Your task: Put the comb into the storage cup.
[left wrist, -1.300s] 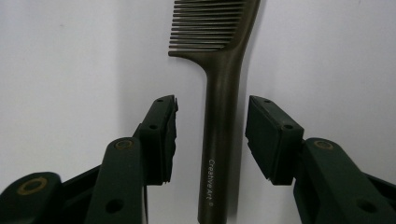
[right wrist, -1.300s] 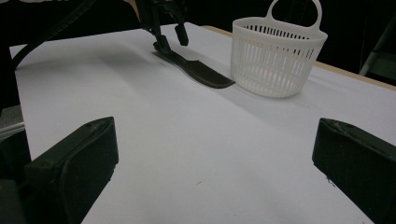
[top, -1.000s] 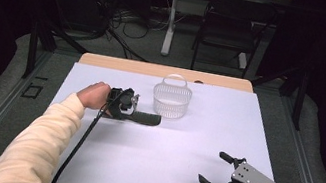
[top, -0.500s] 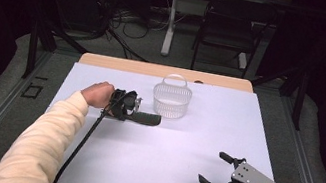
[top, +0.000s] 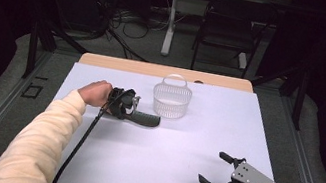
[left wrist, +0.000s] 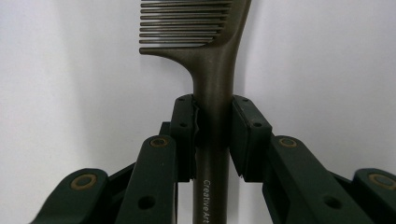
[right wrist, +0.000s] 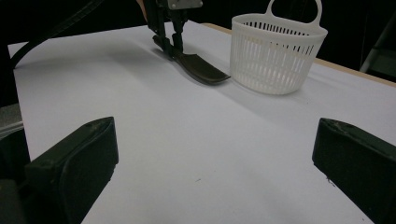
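Note:
A dark comb lies on the white table, left of a white basket. My left gripper lies low on the table and is shut on the comb's handle. In the left gripper view its pads press the handle from both sides, and the jaws have just been closing on it. The teeth point away from me. My right gripper rests near the front right corner, open and holding nothing. From it I see the comb and the basket far ahead.
The basket stands upright at the back middle of the table with its handle up. The left gripper's cable trails along the sleeve to the front edge. A chair and table legs stand on the floor behind.

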Available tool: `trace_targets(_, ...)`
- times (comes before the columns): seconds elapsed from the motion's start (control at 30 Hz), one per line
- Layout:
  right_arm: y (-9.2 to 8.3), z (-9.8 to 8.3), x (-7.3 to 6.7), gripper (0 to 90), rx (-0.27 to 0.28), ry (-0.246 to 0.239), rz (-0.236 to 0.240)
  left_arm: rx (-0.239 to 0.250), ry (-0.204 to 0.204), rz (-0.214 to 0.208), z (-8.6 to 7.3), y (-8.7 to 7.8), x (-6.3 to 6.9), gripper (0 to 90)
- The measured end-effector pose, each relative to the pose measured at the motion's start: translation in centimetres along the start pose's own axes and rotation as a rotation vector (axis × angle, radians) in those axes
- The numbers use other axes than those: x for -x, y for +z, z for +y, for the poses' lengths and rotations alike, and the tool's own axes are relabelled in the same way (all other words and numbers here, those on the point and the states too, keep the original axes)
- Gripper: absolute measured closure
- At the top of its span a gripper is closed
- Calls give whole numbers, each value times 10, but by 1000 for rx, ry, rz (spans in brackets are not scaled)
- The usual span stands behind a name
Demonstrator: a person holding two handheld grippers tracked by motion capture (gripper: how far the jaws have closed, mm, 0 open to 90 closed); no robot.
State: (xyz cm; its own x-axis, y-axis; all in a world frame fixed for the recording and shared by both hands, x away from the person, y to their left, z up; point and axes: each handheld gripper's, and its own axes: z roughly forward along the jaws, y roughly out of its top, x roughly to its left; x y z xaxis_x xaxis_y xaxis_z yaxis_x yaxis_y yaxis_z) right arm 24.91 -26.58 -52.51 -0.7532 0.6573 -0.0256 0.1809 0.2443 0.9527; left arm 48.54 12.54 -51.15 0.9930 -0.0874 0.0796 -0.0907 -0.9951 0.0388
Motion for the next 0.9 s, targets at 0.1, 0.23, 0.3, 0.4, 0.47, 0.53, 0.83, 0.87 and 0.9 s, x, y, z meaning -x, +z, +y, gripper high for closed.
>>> trace_targets(0.1,0,0,0,0,-3,-3,0,32,-8,3,-2,-6,4,724)
trace_targets(0.23,0,0,0,0,-3,-2,-1,61,-21,3,-4,-15,8,723)
trace_targets(0.3,0,0,0,0,-4,-5,-2,79,-31,6,-5,-17,10,723)
trace_targets(0.4,1,0,0,0,-6,-4,-2,84,-42,2,-6,-20,12,723)
trace_targets(0.47,1,0,0,0,-6,-4,-3,89,-47,-4,-7,-22,13,723)
trace_targets(0.53,1,0,1,0,-6,-3,-2,99,-62,-6,-8,-22,14,723)
trace_targets(0.83,2,0,0,0,-5,-3,-4,166,-109,-15,-11,-28,19,723)
trace_targets(0.87,2,0,0,0,-5,-3,-4,171,-111,-10,-11,-29,20,723)
trace_targets(0.9,2,0,0,0,-5,-3,-5,174,-118,-8,-11,-31,21,723)
